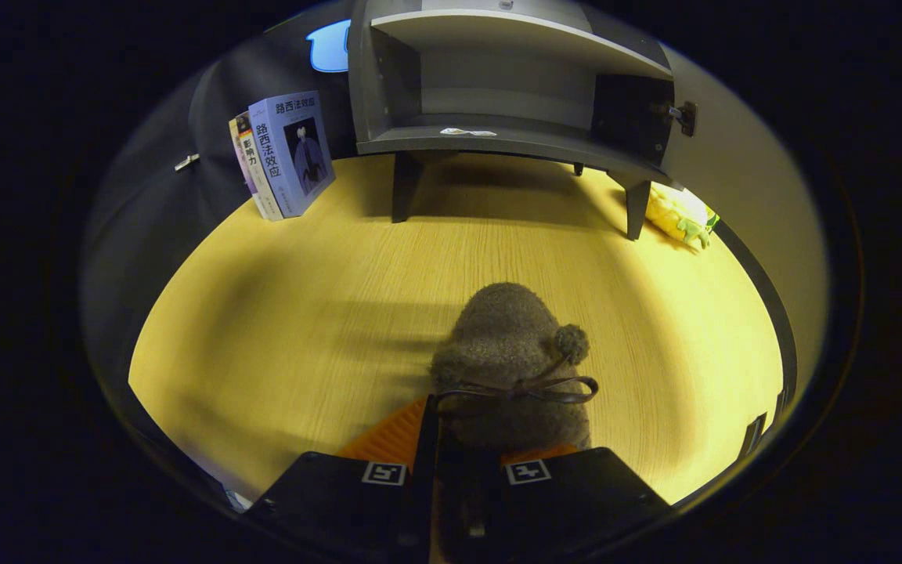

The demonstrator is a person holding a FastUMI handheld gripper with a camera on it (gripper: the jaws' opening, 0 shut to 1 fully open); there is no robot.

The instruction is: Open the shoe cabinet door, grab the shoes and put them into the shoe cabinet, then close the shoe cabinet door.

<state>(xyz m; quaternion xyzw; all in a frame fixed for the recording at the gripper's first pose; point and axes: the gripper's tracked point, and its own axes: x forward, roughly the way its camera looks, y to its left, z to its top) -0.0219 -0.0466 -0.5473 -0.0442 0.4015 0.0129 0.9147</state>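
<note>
Two fingers of my gripper point(463, 462) are clamped on the heel of a fuzzy brown shoe point(510, 356), its toe pointing toward the shoe cabinet point(510, 86). The cabinet stands beyond it on the wooden table point(279, 313), door point(741, 180) swung open, books point(283, 157) left of the cabinet.

The shoe point(510, 345) is showing fuzzy, matt fleece; the bench point(302, 313) is showing smooth wood grain; the shoe cabinet point(498, 141) is looking matt, smooth.

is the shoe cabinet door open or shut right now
Open: the shoe cabinet shows its bare shelves, door swung right. The hand-held gripper grips the fuzzy shoe.
</note>
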